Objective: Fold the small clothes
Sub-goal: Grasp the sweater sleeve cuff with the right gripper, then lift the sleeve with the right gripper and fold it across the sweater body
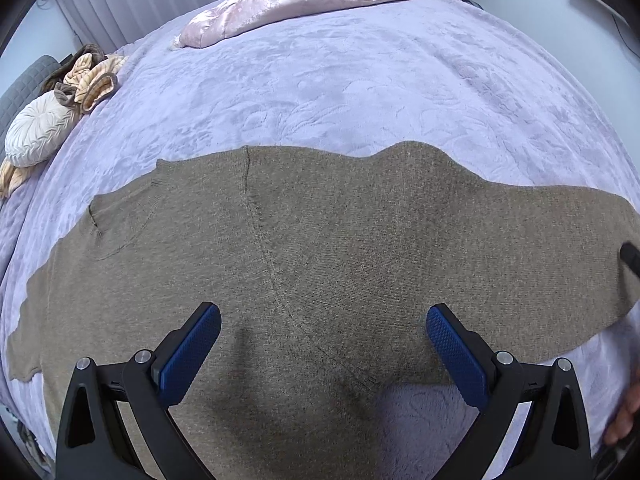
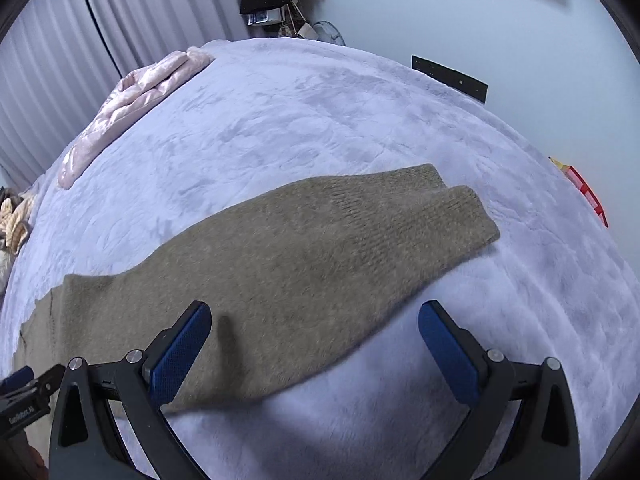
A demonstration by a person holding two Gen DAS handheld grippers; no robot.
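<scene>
An olive-brown knit sweater lies spread flat across the lavender bedspread. Its collar is toward the left in the left wrist view. My left gripper hovers open over the sweater's body, blue pads wide apart and nothing between them. In the right wrist view the sweater ends in two ribbed sleeve cuffs lying side by side. My right gripper is open above the sleeve's near edge, with the left finger over knit and the right finger over bare bedspread.
A folded pink quilt lies at the far side of the bed. Cushions and a beige garment sit at the left edge. A hand shows at the right rim. Clutter and a wall stand behind the bed.
</scene>
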